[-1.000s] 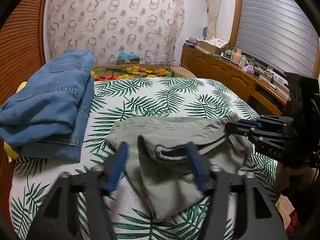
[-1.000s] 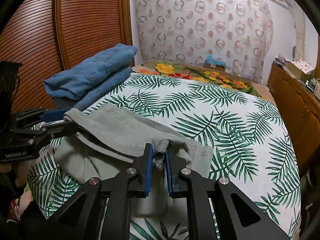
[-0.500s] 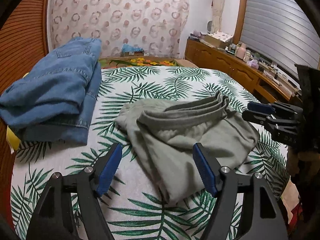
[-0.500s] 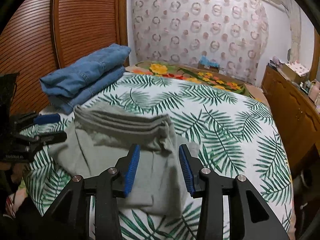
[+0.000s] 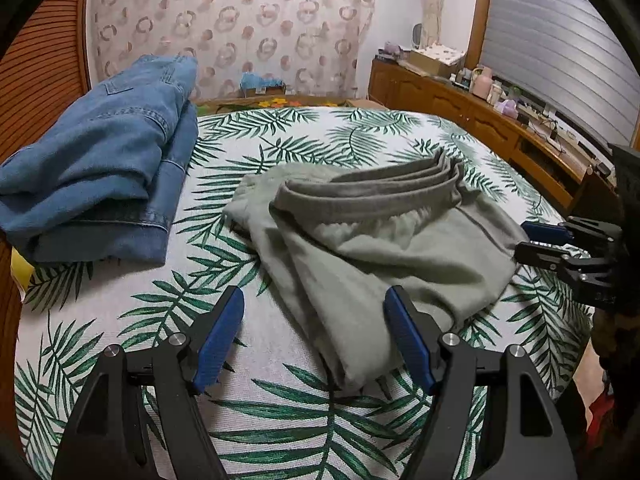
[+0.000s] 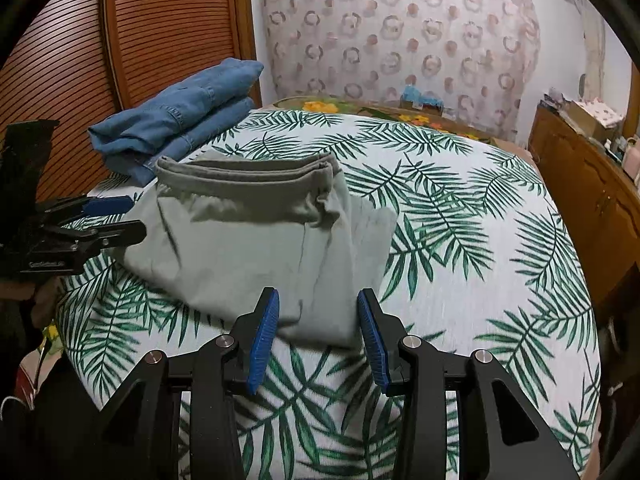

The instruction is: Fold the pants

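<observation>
Nearest, black left gripper [image 5: 314,334] with ribbed blue fingers [image 5: 219,338] spread wide, gripping nothing, poised above the near hem of the grey-green pants [image 5: 372,248]. Right gripper [image 6: 317,330] likewise black and blue-padded, just parted to a moderate gap, empty, cloth edge lying below and beyond. Pants folded into a soft, rumpled wedge on the palm-leaf bedspread [image 5: 280,420], ribbed waistband stacked at the far edge, possibly four layers. Farther left, folded stiff blue jeans [image 5: 100,168]. Beyond, ring-patterned curtain [image 6: 400,32].
</observation>
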A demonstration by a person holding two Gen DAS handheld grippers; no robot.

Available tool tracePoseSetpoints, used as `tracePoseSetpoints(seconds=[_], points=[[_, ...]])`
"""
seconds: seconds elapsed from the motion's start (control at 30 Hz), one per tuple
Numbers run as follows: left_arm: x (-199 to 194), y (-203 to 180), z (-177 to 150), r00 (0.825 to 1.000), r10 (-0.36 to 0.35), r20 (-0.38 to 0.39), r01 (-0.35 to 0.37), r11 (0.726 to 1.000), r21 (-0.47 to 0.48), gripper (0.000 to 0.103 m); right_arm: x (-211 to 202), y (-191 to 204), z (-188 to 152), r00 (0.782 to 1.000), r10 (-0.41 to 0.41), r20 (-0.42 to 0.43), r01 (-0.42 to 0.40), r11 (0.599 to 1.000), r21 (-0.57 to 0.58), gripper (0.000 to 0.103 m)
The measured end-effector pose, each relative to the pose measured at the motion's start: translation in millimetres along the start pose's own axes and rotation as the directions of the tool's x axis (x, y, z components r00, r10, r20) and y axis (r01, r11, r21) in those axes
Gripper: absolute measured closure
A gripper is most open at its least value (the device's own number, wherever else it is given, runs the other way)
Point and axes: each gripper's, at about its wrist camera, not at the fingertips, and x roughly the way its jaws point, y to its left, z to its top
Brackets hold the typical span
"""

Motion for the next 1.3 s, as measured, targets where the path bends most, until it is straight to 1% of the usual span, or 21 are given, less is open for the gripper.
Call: tracePoseSetpoints(seconds=[0.2, 0.37, 0.47, 0.53, 0.57, 0.6, 0.63, 0.73, 0.8, 0.87, 0.9, 1.0, 1.13, 1.23, 1.3], points=[[5.9, 0.3, -3.2, 1.000, 0.004, -0.020, -0.004, 1.000, 0.001, 0.029, -2.9, -2.7, -2.7, 1.000, 0.002, -0.005, -0.002, 1.000, 0.003, 0.061], [5.0, 0.1, -3.3, 1.000, 0.005, -0.018, -0.005, 1.000, 0.001, 0.029, -1.9, -8.3, -4.8, 1.000, -0.004, -0.017, 0.004, 1.000, 0.011, 0.065], [5.2, 0.1, -3.2, 1.000, 0.006, -0.018, -0.006, 1.000, 0.001, 0.029, -0.6, -10.8, -5.2, 1.000, 0.012, -0.024, -0.011, 1.000, 0.021, 0.070], [5.1, 0.4, -3.1, 1.000, 0.005, -0.019, -0.005, 1.000, 0.002, 0.029, 1.0, -11.3, -5.4, 0.999, 0.026, -0.030, -0.025, 0.999, 0.024, 0.079], [5.3, 0.1, -3.3, 1.000, 0.005, -0.019, -0.005, 1.000, 0.001, 0.029, 2.0, -11.5, -5.6, 0.999, 0.033, -0.033, -0.032, 0.999, 0.025, 0.082], [5.4, 0.0, -3.4, 1.000, 0.005, -0.019, -0.005, 1.000, 0.001, 0.029, 2.6, -11.8, -5.6, 0.999, 0.042, -0.035, -0.041, 0.999, 0.024, 0.088], [5.2, -0.1, -3.4, 1.000, 0.005, -0.019, -0.004, 1.000, 0.002, 0.029, 2.8, -12.2, -5.2, 0.998, 0.046, -0.034, -0.045, 0.999, 0.024, 0.091], [5.5, -0.3, -3.6, 1.000, 0.004, -0.018, -0.004, 1.000, 0.001, 0.029, -0.3, -14.6, -4.3, 0.999, 0.048, -0.015, -0.048, 0.998, 0.027, 0.097], [5.6, 0.0, -3.5, 1.000, 0.003, -0.018, -0.003, 1.000, 0.001, 0.029, -5.5, -18.3, -3.4, 1.000, 0.018, 0.005, -0.018, 0.999, 0.029, 0.098], [5.6, 0.1, -3.3, 1.000, 0.001, -0.018, -0.001, 1.000, 0.002, 0.029, -12.2, -22.6, -2.9, 0.999, -0.045, 0.029, 0.044, 0.999, 0.032, 0.099], [5.6, 0.3, -3.1, 1.000, 0.000, -0.018, 0.000, 1.000, 0.002, 0.029, -13.7, -25.7, -2.3, 0.998, -0.049, 0.033, 0.048, 0.998, 0.039, 0.099], [5.6, 0.0, -3.3, 1.000, 0.000, -0.017, 0.000, 1.000, 0.001, 0.029, -11.3, -29.4, -3.2, 0.998, -0.054, 0.024, 0.053, 0.997, 0.047, 0.099], [5.8, 0.0, -3.1, 1.000, 0.001, -0.018, -0.001, 1.000, 0.002, 0.029, -4.4, -29.8, -5.5, 1.000, -0.030, 0.002, 0.030, 0.998, 0.058, 0.099], [5.8, -0.1, -3.5, 1.000, 0.001, -0.017, -0.001, 1.000, 0.001, 0.029, -3.8, -33.6, -5.4, 1.000, -0.011, 0.003, 0.011, 0.997, 0.076, 0.099], [5.8, 0.0, -3.4, 1.000, 0.002, -0.017, -0.001, 1.000, 0.002, 0.029, -4.8, -34.5, -1.5, 1.000, -0.025, 0.002, 0.024, 0.996, 0.081, 0.099]])
